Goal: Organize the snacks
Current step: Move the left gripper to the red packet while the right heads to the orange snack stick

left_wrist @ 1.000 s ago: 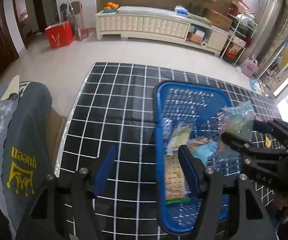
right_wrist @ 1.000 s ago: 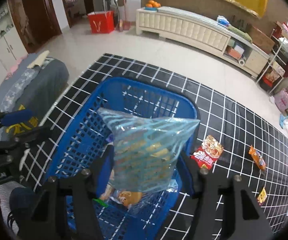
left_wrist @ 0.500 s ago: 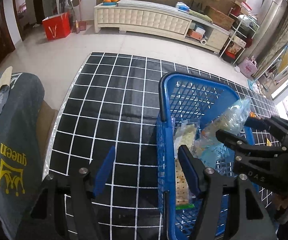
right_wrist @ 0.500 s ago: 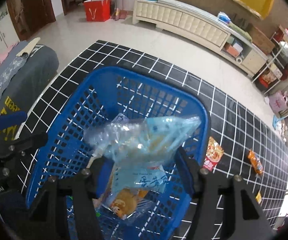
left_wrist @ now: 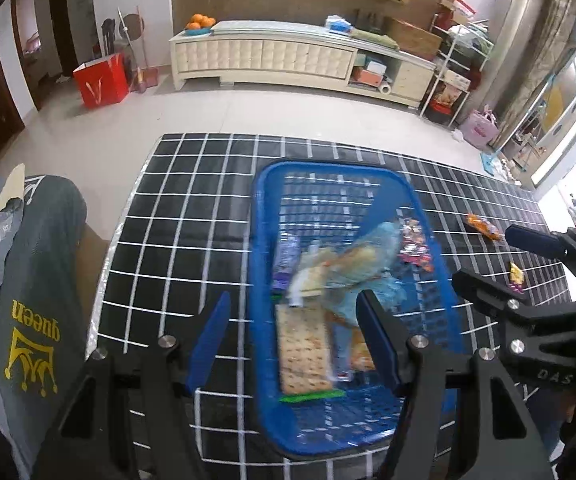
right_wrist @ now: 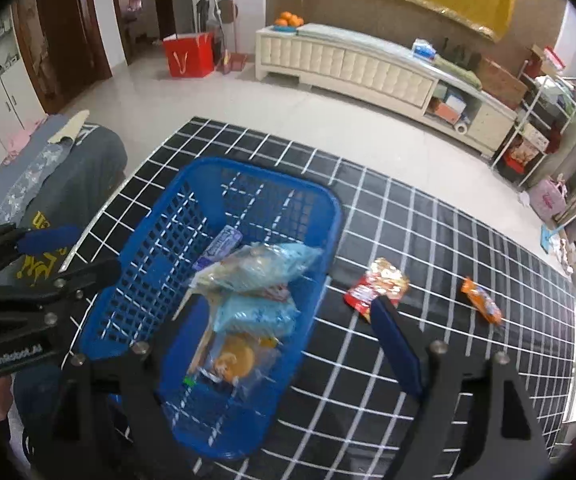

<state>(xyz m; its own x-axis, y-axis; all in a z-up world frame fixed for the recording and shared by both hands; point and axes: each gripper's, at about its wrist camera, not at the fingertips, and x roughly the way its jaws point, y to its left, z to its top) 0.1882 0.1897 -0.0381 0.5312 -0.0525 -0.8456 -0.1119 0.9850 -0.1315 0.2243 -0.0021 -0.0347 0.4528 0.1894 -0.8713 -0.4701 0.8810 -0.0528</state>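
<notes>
A blue mesh basket (left_wrist: 336, 168) (right_wrist: 263, 172) stands on the black checked table. It holds several snacks, with a pale blue clear bag (right_wrist: 259, 266) (left_wrist: 364, 258) lying on top and a cracker pack (left_wrist: 304, 354) near the front. My right gripper (right_wrist: 288, 336) is open and empty above the basket's right rim. My left gripper (left_wrist: 294, 340) is open and empty over the basket's left rim. A red snack pack (right_wrist: 378, 286), an orange pack (right_wrist: 482, 304) (left_wrist: 484, 226) and a small yellow pack (left_wrist: 515, 276) lie on the table right of the basket.
A chair back draped with grey clothing (left_wrist: 27, 280) stands left of the table. A cream sideboard (left_wrist: 288, 60) and a red bag (left_wrist: 101, 84) are across the tiled floor. The table's left edge (left_wrist: 123, 216) is near the chair.
My right gripper has opened and let go of the pale blue bag, which now lies in the basket. The right gripper has drawn back to the right.
</notes>
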